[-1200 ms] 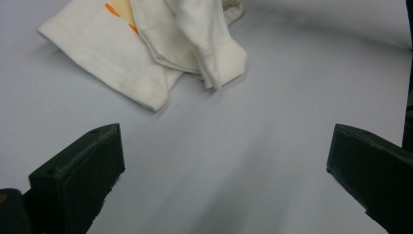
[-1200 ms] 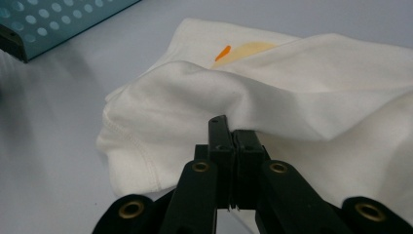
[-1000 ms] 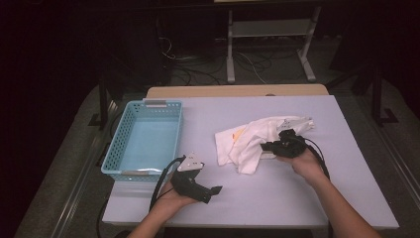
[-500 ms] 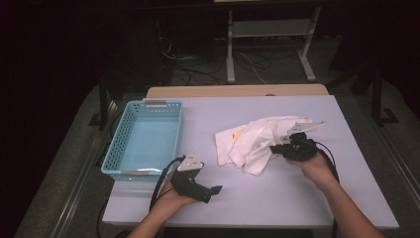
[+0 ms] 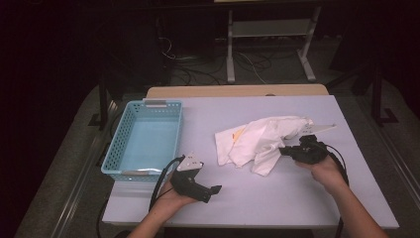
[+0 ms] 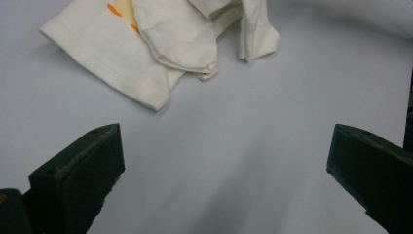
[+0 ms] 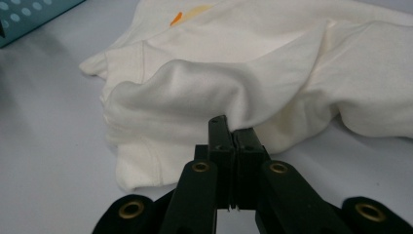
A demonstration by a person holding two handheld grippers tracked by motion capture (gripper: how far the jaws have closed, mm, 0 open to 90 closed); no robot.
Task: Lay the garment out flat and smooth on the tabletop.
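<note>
Cloth (image 5: 262,144) right of basket (image 5: 146,136): being dragged; right gripper (image 5: 286,151) clamped on fold, left gripper (image 5: 214,190) agape, idle. Next, probably spread flat.

Cream cloth (image 5: 262,141) with orange marks, light-blue perforated basket (image 5: 146,139), pale lavender table (image 5: 277,198).

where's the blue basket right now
In the high view the blue basket sits on the table's left side, left of the white cloth.

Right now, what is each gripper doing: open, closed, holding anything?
Left gripper: jaws open, nothing between them, above bare table.
Right gripper: jaws shut on a fold of the white garment.
</note>
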